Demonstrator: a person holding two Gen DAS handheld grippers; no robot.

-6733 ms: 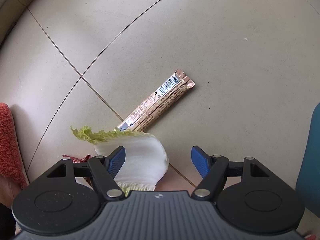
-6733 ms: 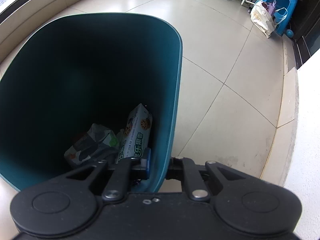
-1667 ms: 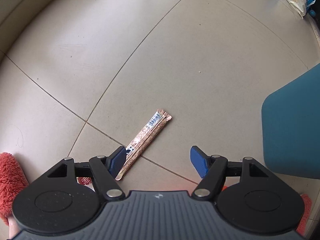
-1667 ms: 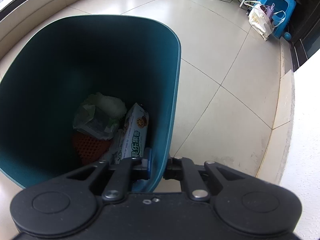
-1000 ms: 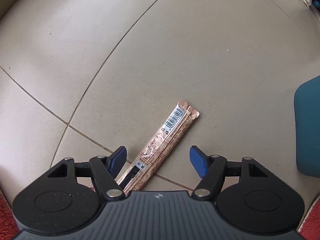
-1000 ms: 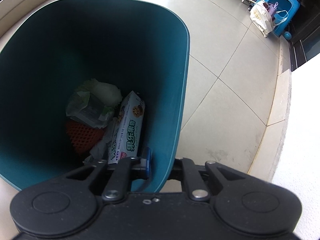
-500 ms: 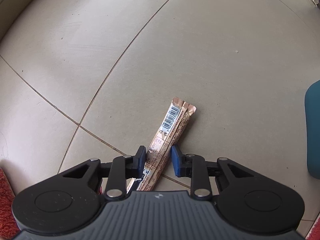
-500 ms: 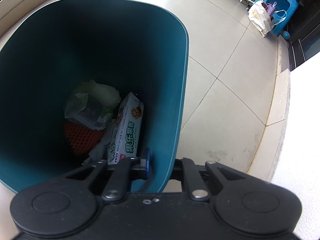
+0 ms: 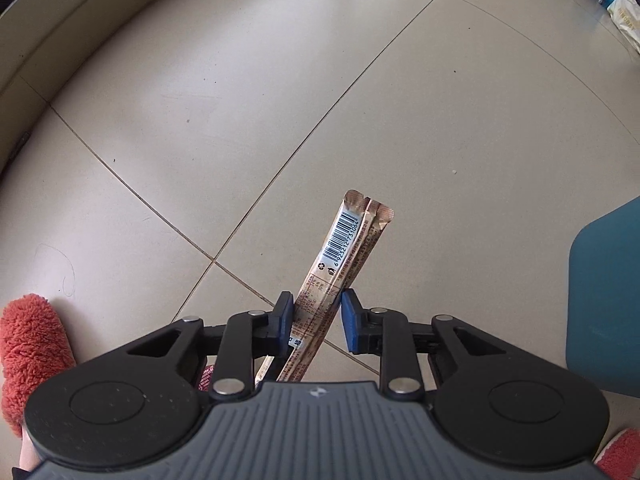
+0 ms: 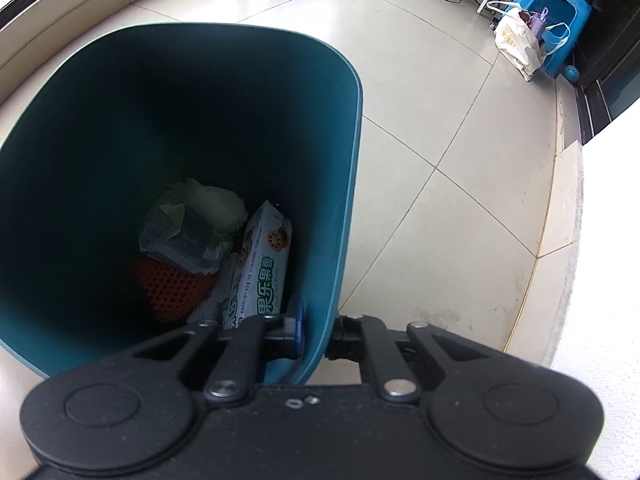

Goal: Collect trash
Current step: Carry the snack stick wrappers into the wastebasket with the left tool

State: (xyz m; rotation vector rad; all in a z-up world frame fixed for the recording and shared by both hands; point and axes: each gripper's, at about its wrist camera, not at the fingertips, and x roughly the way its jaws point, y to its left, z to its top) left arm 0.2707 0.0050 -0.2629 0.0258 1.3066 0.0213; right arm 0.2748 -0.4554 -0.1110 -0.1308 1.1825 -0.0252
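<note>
**Left claw carrying wrapper pack — bin held ready**

Left gripper (image 9: 316, 316) is clamped on the stick wrapper pack (image 9: 344, 252), pads pinching its lower third, the barcode end standing free above the tiled floor (image 9: 280, 100). Judged light, thin and flexible — a slick foil surface likely to slide or droop if squeezed loosely; a hold nearer mid-length would steady it. Right gripper (image 10: 316, 330) is clenched on the rim of the teal bin (image 10: 344, 200), which already contains a biscuit box (image 10: 266, 264) and a cabbage leaf (image 10: 212, 204).
</note>
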